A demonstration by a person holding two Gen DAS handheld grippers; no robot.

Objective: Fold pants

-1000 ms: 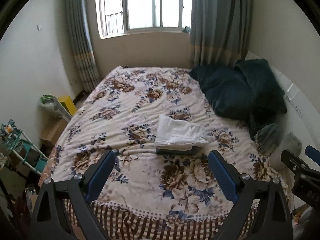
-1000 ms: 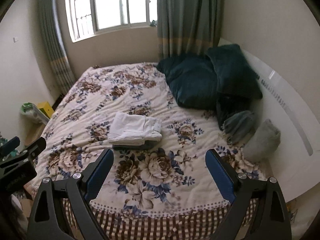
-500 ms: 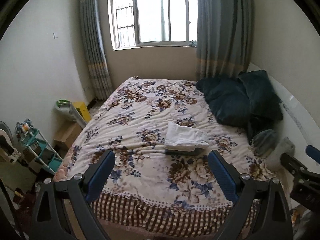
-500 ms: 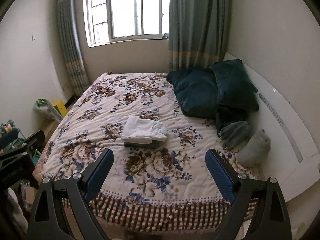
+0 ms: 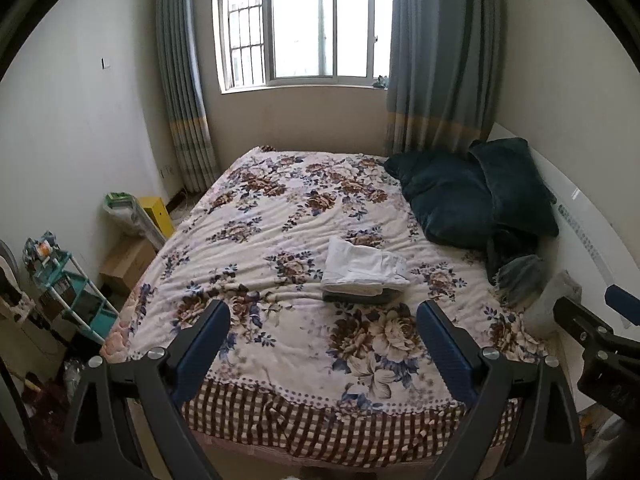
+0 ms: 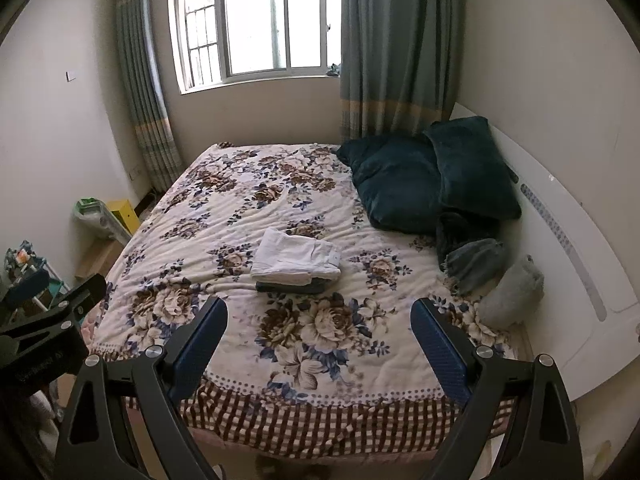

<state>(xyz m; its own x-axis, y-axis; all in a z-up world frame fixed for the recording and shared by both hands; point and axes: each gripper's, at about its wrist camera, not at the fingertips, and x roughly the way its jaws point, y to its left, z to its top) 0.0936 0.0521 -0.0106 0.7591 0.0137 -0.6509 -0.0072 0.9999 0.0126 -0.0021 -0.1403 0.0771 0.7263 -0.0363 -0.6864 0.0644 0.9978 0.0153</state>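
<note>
Folded white pants point(image 5: 362, 266) lie on top of a folded dark garment point(image 5: 356, 298) in the middle of the floral bed point(image 5: 280, 216). The stack also shows in the right wrist view point(image 6: 296, 260). My left gripper point(image 5: 323, 340) is open and empty, held back from the foot of the bed, well short of the stack. My right gripper point(image 6: 318, 336) is open and empty too, beside the left one. Each gripper shows at the edge of the other's view.
Dark teal pillows point(image 5: 472, 200) and grey bundles point(image 6: 512, 292) lie at the bed's right side by a white headboard point(image 6: 560, 240). A teal rack point(image 5: 72, 296), a cardboard box point(image 5: 124, 260) and a yellow box point(image 5: 154, 210) stand on the floor to the left.
Both grippers have pulled back and away from the bed, so the stack looks smaller and more of the room shows. Both stayed open and empty.
</note>
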